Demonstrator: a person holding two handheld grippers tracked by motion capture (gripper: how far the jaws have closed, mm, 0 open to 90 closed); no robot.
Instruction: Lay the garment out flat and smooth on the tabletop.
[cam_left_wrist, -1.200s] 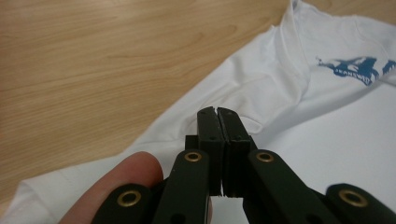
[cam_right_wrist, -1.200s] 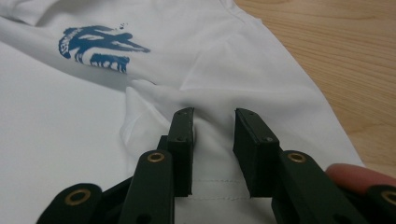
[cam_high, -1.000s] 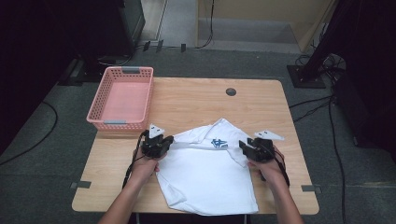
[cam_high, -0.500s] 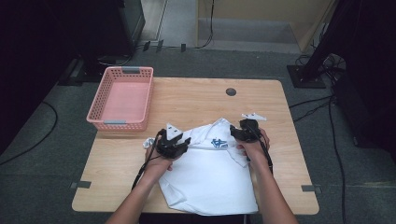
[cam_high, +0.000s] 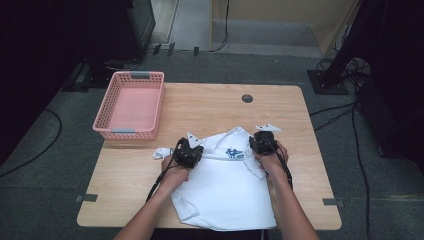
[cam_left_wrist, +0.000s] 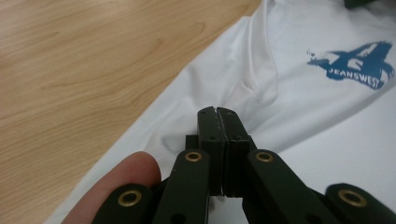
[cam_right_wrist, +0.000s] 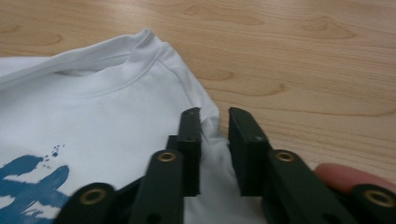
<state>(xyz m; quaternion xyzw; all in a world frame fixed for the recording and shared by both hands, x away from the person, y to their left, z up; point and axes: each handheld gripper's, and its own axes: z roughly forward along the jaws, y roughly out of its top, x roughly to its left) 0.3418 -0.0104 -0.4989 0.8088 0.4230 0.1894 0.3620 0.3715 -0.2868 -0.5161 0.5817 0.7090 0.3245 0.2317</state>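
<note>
One white T-shirt (cam_high: 225, 190) and one pink basket (cam_high: 131, 106) lie on the worktop (cam_high: 210, 107); the left tool (cam_left_wrist: 218, 116) is pressed together on a fold of the shirt, while the right tool (cam_right_wrist: 215, 123), just closing, stands slightly spread around the shirt's edge.

One readable text: "JEANSWEST", white letters inside blue brush-stroke logo (cam_left_wrist: 352, 69) printed on chest of white T-shirt (cam_left_wrist: 299, 121). Seen in left gripper view, at about 2 o'clock in frame. Large blue "A"-like stroke sits above word. Same blue logo (cam_high: 234, 153) visible in high view on shirt, letters too small to read. Right gripper view catches logo edge (cam_right_wrist: 28, 179) at 8 o'clock, no letters legible. No other labels or numbers readable.
</note>
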